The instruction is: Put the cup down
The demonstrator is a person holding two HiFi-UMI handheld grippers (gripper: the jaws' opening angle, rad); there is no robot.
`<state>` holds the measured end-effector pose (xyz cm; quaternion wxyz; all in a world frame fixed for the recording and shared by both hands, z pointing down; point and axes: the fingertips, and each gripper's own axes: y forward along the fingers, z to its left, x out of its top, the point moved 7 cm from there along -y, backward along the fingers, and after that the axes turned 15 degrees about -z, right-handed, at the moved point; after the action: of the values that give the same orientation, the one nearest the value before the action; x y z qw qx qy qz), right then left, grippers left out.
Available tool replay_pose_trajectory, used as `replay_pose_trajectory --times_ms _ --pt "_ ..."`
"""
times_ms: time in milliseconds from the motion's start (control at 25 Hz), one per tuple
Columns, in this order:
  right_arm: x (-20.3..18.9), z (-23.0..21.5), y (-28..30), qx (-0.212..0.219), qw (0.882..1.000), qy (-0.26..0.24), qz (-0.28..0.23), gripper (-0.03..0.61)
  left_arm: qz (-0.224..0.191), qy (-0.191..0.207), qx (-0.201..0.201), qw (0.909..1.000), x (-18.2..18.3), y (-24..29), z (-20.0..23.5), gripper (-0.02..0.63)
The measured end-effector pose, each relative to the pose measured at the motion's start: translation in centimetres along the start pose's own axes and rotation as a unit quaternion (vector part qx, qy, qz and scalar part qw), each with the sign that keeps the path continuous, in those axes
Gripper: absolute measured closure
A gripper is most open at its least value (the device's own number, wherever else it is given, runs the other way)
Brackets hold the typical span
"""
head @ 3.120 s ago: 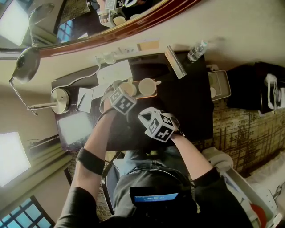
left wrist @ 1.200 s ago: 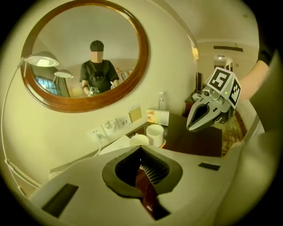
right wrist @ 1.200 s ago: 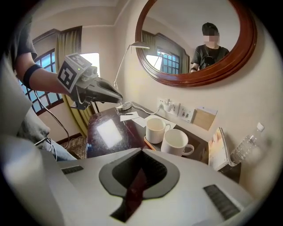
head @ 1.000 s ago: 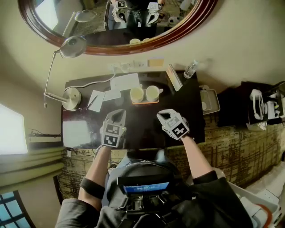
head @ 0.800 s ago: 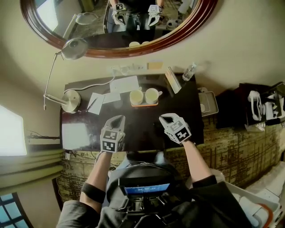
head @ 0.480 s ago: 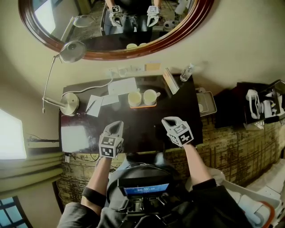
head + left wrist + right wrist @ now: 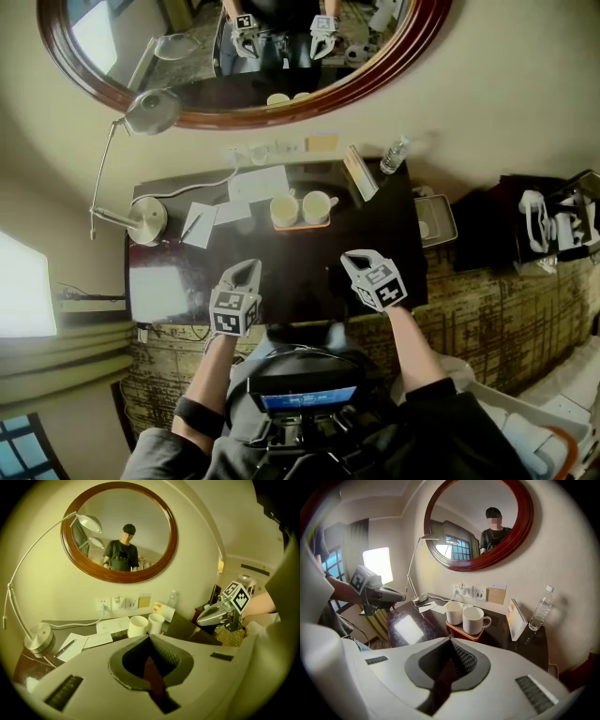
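1. Dark glossy worktop (image 7: 375, 234) under an oval wood-framed mirror (image 7: 281, 47).
2. Two white ceramic cups (image 7: 318, 204) stand on an orange tray (image 7: 461, 633) near the worktop's back edge.
3. Left gripper (image 7: 247, 267) and right gripper (image 7: 352, 257): fingers pressed together, holding nothing, over the front edge.

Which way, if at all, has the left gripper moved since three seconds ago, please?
Yes. The left gripper has drawn back from the cups on the tray, toward the table's near edge.
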<state>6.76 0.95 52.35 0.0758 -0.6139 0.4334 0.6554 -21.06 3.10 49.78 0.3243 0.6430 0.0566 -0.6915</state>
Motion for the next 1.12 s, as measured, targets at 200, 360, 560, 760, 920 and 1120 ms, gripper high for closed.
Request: replay_pose_trajectory --times_ms 200,360,560,760,920,1120 --pt "-0.2 -0.4 0.8 -0.008 1.0 -0.005 0.004 0.558 0.005 0.004 0.002 1.0 0.0 0.5 0.2 0.613" --pt "0.6 -1.2 2.1 -0.009 0.999 -0.046 0.01 0.552 0.009 0.008 0.004 0.9999 0.0 1.1 0.4 0.613" --pt "1.7 -1.9 4.7 0.033 0.993 -0.104 0.039 0.394 0.013 0.01 -0.001 0.9999 0.1 2.0 0.4 0.612" --pt "2.4 -3.3 7.8 0.069 0.98 -0.176 0.056 0.222 0.018 0.009 -0.004 0.9998 0.0 3.5 0.4 0.612" --pt "2.8 -4.9 10.5 0.096 0.966 -0.229 0.074 0.122 0.024 0.017 0.001 0.9996 -0.5 4.5 0.9 0.612" --pt "3.2 -6.7 13.9 0.135 0.939 -0.301 0.094 0.084 0.029 0.012 0.004 0.9995 -0.8 5.4 0.8 0.612"
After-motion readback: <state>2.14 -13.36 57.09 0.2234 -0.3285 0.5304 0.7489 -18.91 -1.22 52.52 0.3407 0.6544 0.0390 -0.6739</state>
